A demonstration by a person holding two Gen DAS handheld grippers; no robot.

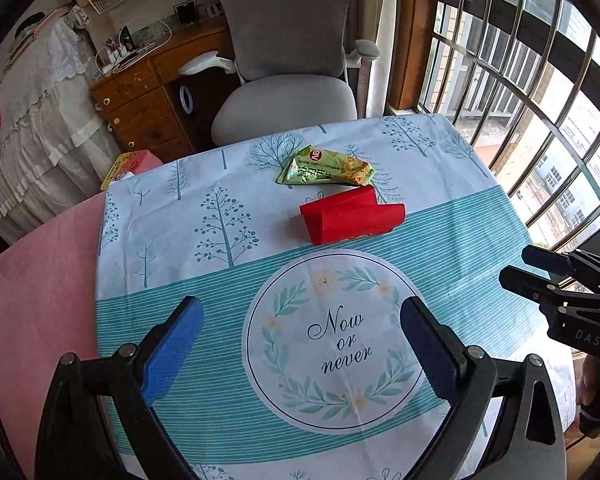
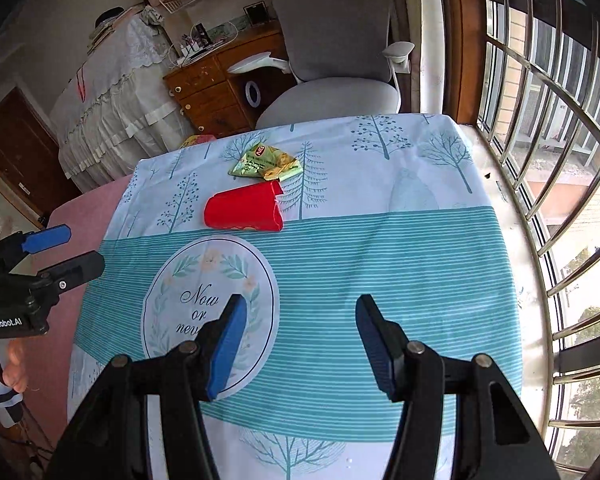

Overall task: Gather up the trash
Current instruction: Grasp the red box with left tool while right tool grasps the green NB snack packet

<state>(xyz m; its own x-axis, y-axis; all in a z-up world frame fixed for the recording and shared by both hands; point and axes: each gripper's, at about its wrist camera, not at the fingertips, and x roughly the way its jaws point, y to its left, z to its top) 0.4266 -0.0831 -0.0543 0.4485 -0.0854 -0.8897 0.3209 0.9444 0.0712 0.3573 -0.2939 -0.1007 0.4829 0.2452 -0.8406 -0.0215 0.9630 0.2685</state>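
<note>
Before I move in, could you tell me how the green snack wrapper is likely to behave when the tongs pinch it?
The green snack wrapper looks crumpled and flat, so it is probably very light and floppy. Its glossy film may slip between pads. Lying close beside the red packet, it could easily skid across the tablecloth if nudged.

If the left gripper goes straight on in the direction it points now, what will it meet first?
Probably the tablecloth, near its round "Now or never" print. The left gripper is open and tilts downward; the red packet lies farther ahead, though depth is unclear.
</note>
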